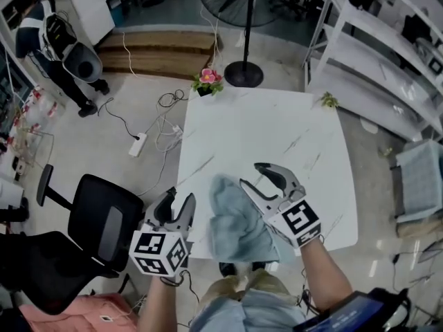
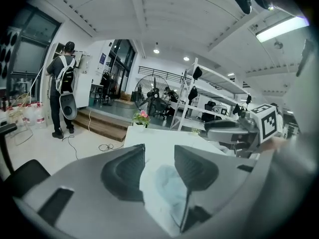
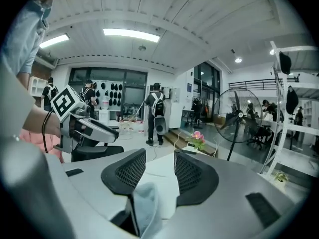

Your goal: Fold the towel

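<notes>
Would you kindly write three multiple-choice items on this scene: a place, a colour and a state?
1. Where does the crumpled light blue cloth towel lie? A) on the black chair B) at the near edge of the white marbled table C) on the floor
2. What colour are the potted flowers at the table's far left corner? A) pink B) yellow C) white
3. How do the jaws of the left gripper and the right gripper stand? A) shut on the towel B) shut empty C) apart
Key: 1 B, seen in the head view; 2 A, pink petals; 3 C, each gripper view shows a gap.
</notes>
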{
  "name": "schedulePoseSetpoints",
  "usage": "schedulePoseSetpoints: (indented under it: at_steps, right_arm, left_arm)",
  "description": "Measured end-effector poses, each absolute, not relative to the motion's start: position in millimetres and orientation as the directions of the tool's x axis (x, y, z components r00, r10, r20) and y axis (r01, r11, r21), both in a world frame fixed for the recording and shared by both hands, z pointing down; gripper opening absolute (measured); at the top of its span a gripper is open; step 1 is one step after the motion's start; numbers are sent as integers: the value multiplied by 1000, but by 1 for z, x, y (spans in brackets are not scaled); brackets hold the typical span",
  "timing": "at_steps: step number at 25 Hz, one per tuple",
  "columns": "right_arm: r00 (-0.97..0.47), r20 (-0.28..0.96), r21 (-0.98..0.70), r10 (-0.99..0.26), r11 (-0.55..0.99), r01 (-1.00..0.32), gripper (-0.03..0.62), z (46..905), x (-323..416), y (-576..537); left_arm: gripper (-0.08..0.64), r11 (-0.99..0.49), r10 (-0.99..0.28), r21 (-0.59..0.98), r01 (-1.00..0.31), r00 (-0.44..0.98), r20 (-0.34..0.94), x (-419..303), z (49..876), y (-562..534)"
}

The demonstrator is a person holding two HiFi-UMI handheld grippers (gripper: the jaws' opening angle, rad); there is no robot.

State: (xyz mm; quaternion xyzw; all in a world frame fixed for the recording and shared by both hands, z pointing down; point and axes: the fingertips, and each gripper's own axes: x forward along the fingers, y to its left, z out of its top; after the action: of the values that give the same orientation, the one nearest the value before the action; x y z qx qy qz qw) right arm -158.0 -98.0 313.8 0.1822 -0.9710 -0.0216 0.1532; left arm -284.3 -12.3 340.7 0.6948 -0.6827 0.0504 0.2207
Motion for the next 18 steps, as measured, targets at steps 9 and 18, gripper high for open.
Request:
schedulePoseSetpoints:
  at_steps: [9, 18]
  right_arm:
    - [-869, 487, -60, -84, 990, -129, 207, 424, -209, -101]
    - [-784, 590, -245, 191, 968, 52, 236, 493, -227, -92]
  left_arm:
    - [196, 54, -834, 394, -918, 175, 523, -241, 445, -16]
    - [215, 21, -729, 492, -870, 324, 603, -201, 502, 0]
